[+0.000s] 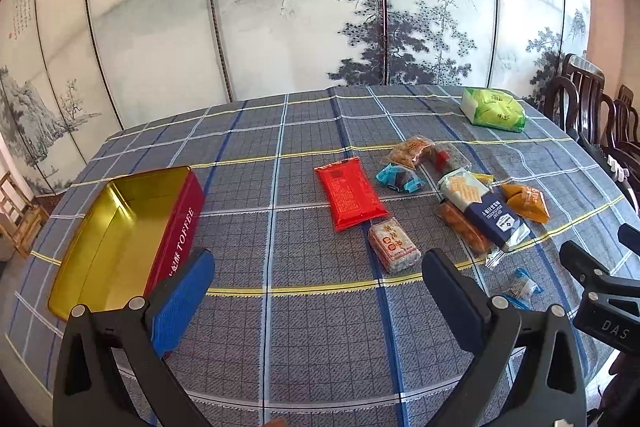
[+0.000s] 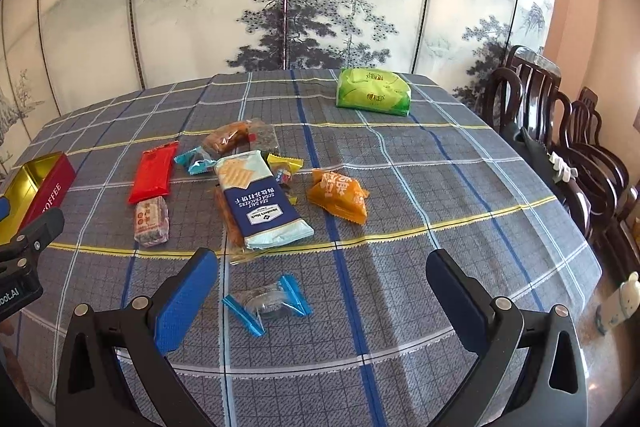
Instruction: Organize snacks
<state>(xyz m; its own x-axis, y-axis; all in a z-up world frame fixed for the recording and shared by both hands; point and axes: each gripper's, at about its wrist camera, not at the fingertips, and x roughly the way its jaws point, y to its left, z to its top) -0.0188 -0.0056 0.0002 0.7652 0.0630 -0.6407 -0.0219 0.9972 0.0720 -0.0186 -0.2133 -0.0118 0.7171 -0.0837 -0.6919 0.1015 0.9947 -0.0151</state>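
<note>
An open red toffee tin (image 1: 120,231) (image 2: 36,187) with a gold inside lies empty at the table's left. Several snacks are scattered mid-table: a red packet (image 1: 350,197) (image 2: 154,175), a small square cake (image 1: 394,247) (image 2: 151,221), a navy soda cracker pack (image 1: 486,211) (image 2: 260,201), an orange pouch (image 1: 526,203) (image 2: 338,195) and a blue-ended clear candy (image 2: 268,303) (image 1: 522,287). My left gripper (image 1: 318,287) hovers open above bare cloth, between tin and snacks. My right gripper (image 2: 322,287) is open too, with the clear candy lying on the cloth between its fingers.
A green tissue pack (image 2: 374,91) (image 1: 494,109) sits at the far right of the plaid tablecloth (image 2: 440,187). Dark wooden chairs (image 2: 560,131) line the right side. A painted folding screen (image 1: 280,7) stands behind the table.
</note>
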